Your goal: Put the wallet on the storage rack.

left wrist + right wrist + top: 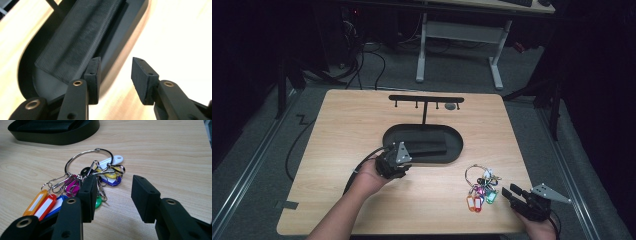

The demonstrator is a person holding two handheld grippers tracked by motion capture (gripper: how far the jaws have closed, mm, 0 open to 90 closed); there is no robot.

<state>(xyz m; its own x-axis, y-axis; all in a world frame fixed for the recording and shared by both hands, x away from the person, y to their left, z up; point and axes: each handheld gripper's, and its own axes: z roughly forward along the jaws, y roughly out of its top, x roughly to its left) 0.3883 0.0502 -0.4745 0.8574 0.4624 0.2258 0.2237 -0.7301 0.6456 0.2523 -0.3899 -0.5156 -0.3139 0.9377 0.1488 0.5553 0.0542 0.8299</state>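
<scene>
Both jaws half open and empty: left gripper (395,161) at the tray (457,150) rim to steady it, right gripper (518,196) lined up on the keys (482,187).

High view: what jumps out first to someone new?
The bunch of colourful key tags on a metal ring, lying on the wooden table near its right front, just ahead of the open right tongs. Next, the black oval tray at centre with a hook rack behind it; the left tongs hang open at the tray's near rim.
</scene>
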